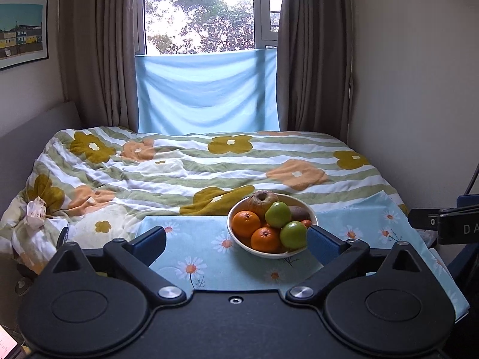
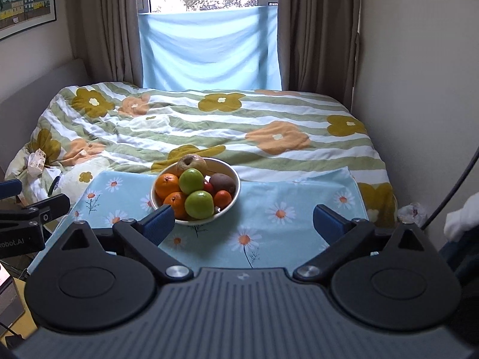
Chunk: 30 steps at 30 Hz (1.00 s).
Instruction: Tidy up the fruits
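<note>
Fruit, two oranges (image 1: pixel 245 223), two green apples (image 2: pixel 191 181), a brown kiwi (image 2: pixel 223 183), fills a white ceramic bowl (image 1: pixel 239 240) on the daisy-print blue cloth (image 2: pixel 284 224). Left gripper (image 1: pixel 236 243) spread wide, empty, bowl at 12–1 o'clock between its fingers. Right gripper (image 2: pixel 244 221) wide, empty; bowl at 11 o'clock, just past its left finger (image 2: pixel 158 223).

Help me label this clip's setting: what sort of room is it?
Most likely a bedroom: a bed under a flowered duvet, a curtained window, and a fruit bowl on a daisy-print cloth.

One bowl (image 2: pixel 235 193), two green apples (image 2: pixel 191 181), two oranges (image 2: pixel 167 186), one kiwi (image 2: pixel 223 182)
</note>
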Each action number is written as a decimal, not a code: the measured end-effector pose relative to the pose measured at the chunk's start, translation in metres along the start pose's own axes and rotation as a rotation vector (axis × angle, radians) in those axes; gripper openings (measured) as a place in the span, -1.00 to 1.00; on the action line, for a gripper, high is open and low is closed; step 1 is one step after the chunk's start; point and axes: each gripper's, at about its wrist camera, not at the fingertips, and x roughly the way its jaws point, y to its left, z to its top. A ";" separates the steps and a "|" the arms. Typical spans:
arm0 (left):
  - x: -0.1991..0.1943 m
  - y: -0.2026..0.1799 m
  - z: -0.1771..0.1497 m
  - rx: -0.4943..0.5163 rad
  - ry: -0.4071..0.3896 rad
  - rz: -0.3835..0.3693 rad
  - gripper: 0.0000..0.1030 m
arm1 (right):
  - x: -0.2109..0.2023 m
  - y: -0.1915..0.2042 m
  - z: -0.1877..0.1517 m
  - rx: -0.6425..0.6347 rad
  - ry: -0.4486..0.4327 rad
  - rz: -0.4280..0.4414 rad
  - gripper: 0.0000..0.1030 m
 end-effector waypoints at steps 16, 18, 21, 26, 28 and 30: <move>-0.015 -0.018 -0.024 0.004 0.029 -0.013 1.00 | -0.017 -0.017 -0.038 0.034 0.041 -0.043 1.00; -0.016 -0.019 -0.025 0.006 0.027 -0.012 1.00 | -0.017 -0.018 -0.039 0.036 0.043 -0.044 1.00; -0.016 -0.020 -0.025 0.006 0.031 -0.010 1.00 | -0.018 -0.019 -0.039 0.040 0.045 -0.045 1.00; -0.017 -0.022 -0.026 0.010 0.035 -0.009 1.00 | -0.017 -0.017 -0.038 0.035 0.048 -0.040 1.00; -0.018 -0.021 -0.026 0.009 0.037 -0.007 1.00 | -0.017 -0.016 -0.039 0.031 0.048 -0.036 1.00; -0.017 -0.020 -0.025 0.007 0.040 -0.005 1.00 | -0.017 -0.016 -0.039 0.029 0.050 -0.033 1.00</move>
